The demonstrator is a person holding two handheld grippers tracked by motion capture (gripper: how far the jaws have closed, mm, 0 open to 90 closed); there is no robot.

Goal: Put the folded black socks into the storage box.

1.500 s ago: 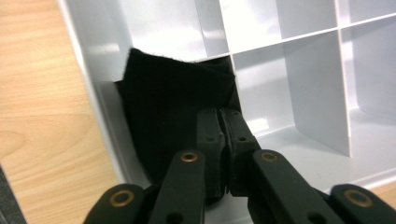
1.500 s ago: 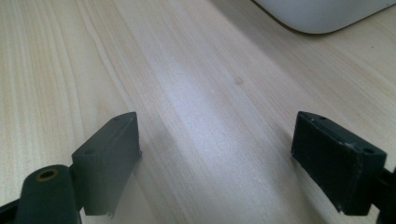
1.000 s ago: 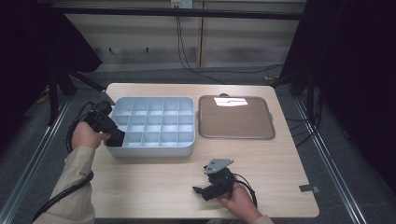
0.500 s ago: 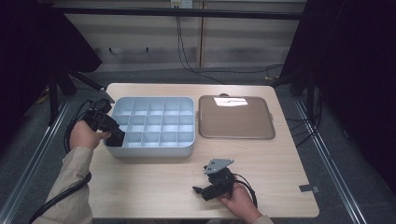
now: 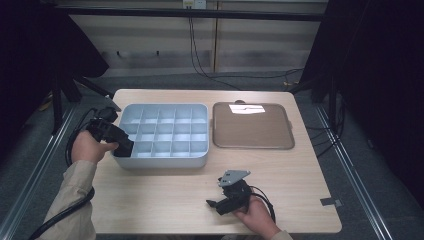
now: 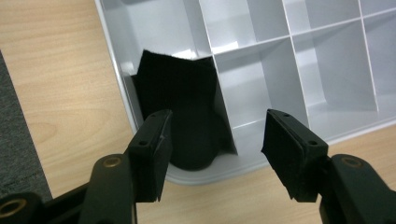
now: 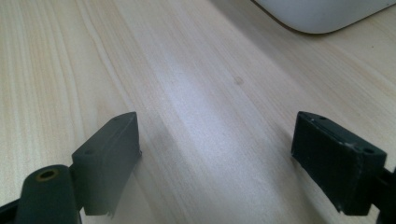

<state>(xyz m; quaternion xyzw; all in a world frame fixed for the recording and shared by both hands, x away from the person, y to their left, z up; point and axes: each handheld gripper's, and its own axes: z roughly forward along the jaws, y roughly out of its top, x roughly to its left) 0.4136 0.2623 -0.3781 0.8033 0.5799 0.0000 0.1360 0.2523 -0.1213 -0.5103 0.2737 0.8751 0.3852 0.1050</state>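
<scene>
A pale grey compartment tray (image 5: 165, 161) sits on the left half of the wooden table (image 5: 160, 200). My left gripper (image 5: 125, 146) hovers at the tray's near-left corner, open with nothing between its fingers. In the left gripper view a black, soft-looking piece (image 6: 180, 98) lies in that corner compartment of the tray (image 6: 280, 39), just beyond the left gripper (image 6: 217, 144). My right gripper (image 5: 216, 206) rests low near the table's front edge, pointing left. It stands open over bare wood (image 7: 187, 70) in the right gripper view, where the right gripper (image 7: 215, 158) holds nothing.
A shallow brown tray (image 5: 252, 142) lies to the right of the grey one, with a glare patch at its far side. The grey tray's rounded corner (image 7: 327, 14) shows ahead of the right gripper. Dark floor and rails surround the table.
</scene>
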